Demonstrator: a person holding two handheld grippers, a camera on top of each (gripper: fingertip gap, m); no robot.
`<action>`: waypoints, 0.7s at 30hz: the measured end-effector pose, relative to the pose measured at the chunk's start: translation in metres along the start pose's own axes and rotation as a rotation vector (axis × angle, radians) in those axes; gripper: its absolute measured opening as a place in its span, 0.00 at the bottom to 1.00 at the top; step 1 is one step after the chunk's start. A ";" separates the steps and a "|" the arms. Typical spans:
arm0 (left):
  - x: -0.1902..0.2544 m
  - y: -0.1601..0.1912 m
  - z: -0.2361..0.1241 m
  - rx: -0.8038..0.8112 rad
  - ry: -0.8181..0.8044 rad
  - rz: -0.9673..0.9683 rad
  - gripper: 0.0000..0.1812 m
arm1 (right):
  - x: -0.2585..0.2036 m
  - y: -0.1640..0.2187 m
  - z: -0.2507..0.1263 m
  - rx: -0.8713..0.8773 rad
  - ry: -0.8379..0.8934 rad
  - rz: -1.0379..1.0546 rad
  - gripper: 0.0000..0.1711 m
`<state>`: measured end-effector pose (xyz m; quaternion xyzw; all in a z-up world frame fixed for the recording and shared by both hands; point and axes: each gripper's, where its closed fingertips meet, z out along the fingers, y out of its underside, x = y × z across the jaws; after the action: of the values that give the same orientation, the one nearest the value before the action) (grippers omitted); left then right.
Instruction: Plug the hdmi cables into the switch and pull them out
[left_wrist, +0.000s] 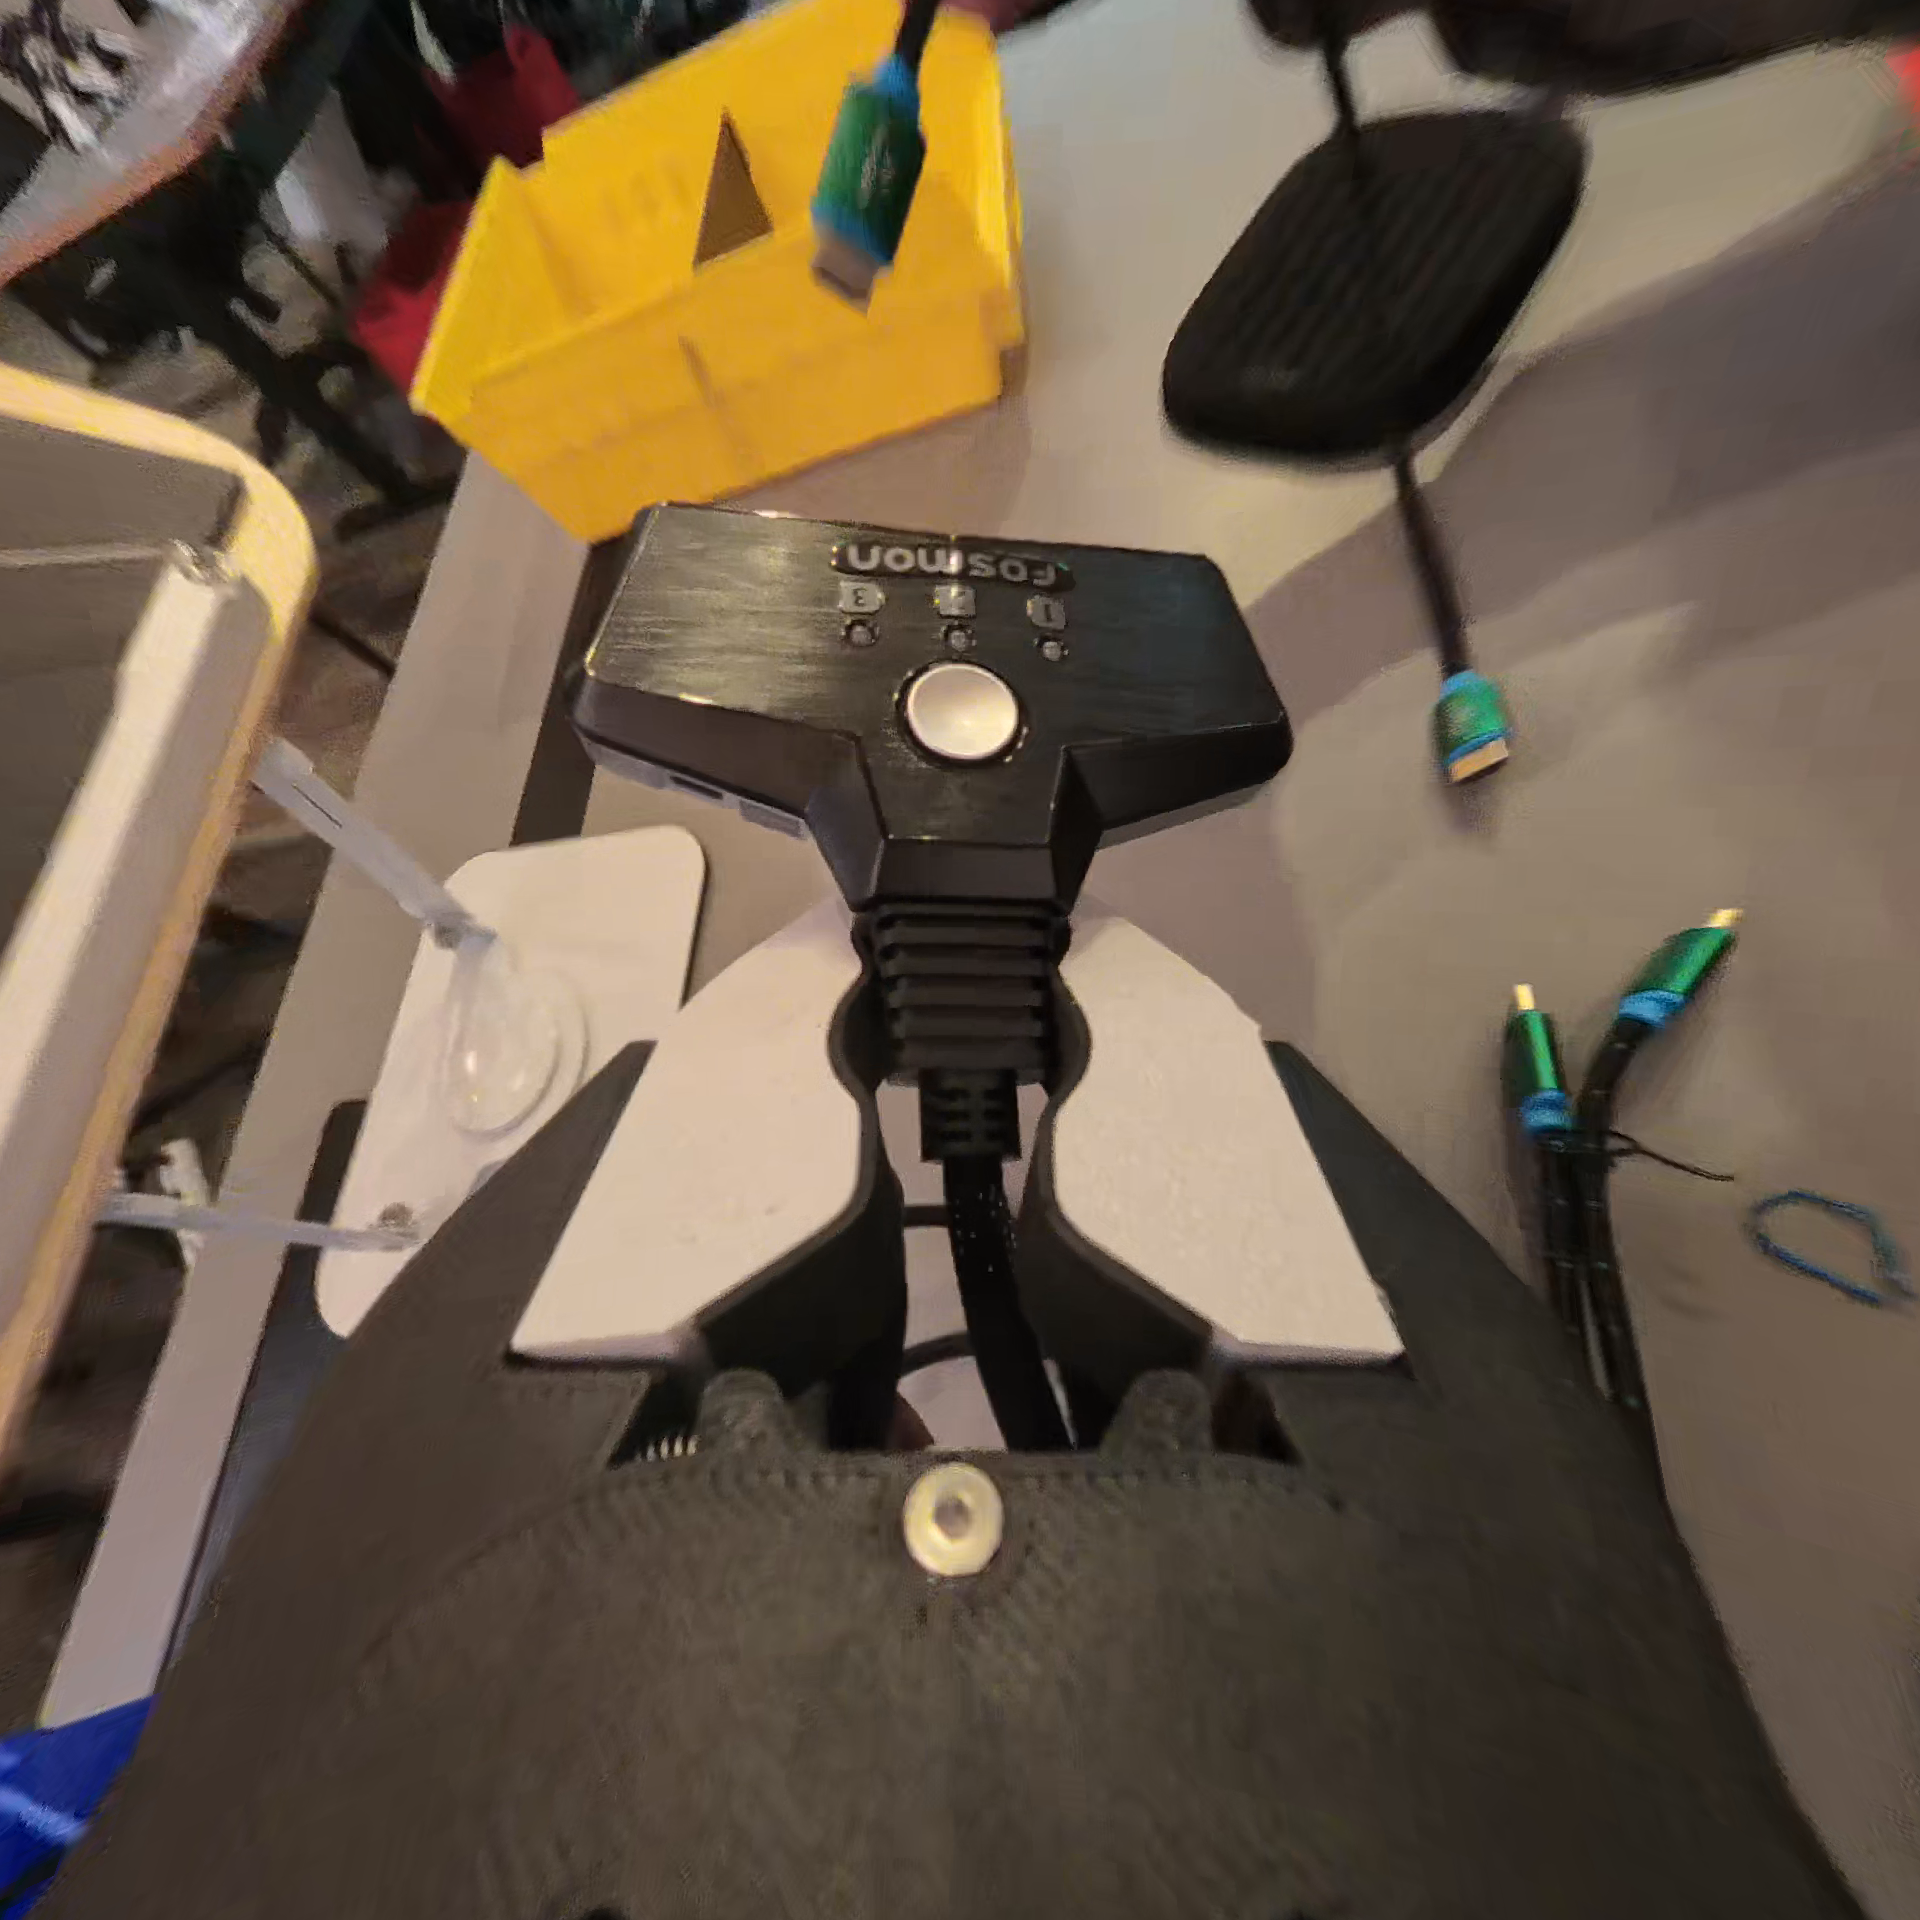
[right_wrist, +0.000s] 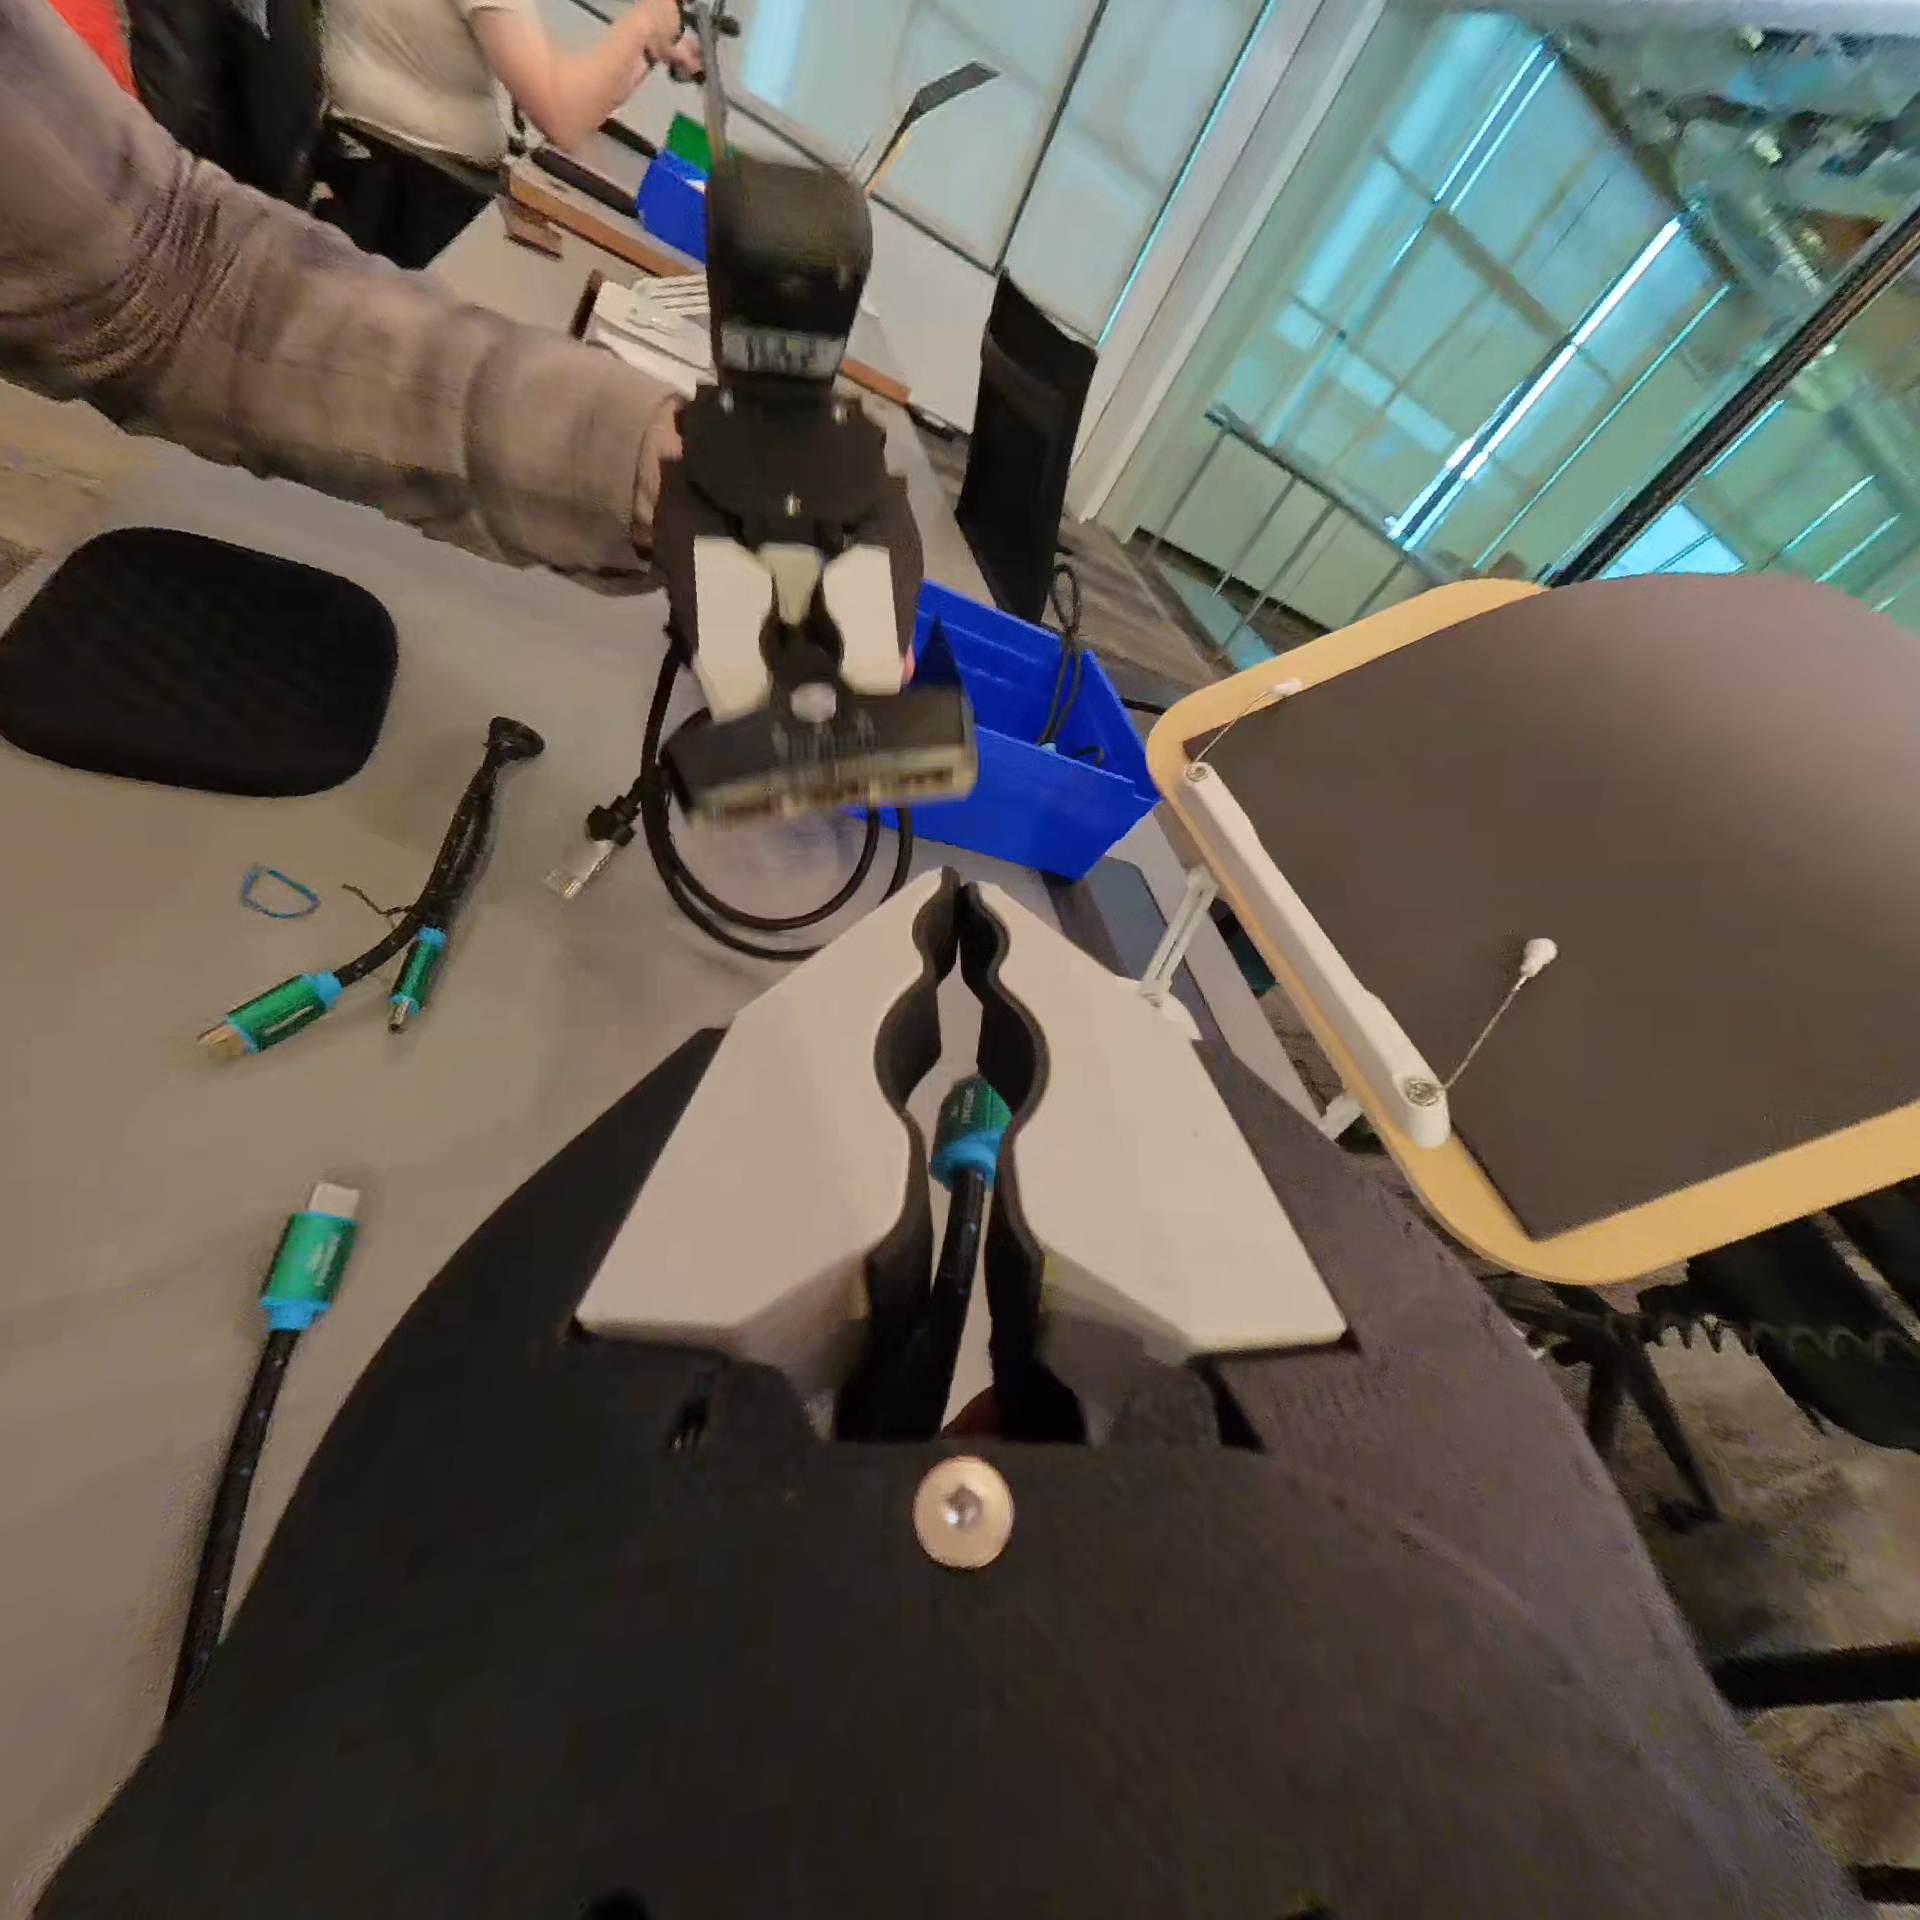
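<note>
The left gripper (left_wrist: 961, 1023) pinches the switch (left_wrist: 935, 707) by its ribbed neck above the counter (left_wrist: 1558, 935); facing it, the right gripper (right_wrist: 958, 914) clamps an hdmi cable (right_wrist: 966, 1132).

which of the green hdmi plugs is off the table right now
The HDMI plug clamped in the right gripper, hanging over the yellow bin. The single plug and the tied pair lie on the table.

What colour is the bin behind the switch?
Yellow. The bin sits just beyond the switch; the left wrist view shows it best.
</note>
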<state>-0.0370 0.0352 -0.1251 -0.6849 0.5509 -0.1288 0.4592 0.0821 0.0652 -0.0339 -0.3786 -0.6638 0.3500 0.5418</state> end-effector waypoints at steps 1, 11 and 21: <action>0.001 0.010 0.011 -0.051 0.029 -0.037 0.13 | 0.001 -0.001 0.001 -0.001 0.007 0.006 0.00; -0.005 0.091 0.090 -0.512 0.141 -0.061 0.13 | -0.019 0.032 0.018 -0.104 -0.003 0.117 0.00; -0.026 0.092 0.110 -0.489 0.063 -0.081 0.35 | -0.061 0.117 0.067 -0.270 -0.140 0.129 0.00</action>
<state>-0.0299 0.1145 -0.2476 -0.7928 0.5518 -0.0311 0.2569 0.0379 0.0625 -0.1751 -0.4646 -0.7152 0.3173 0.4147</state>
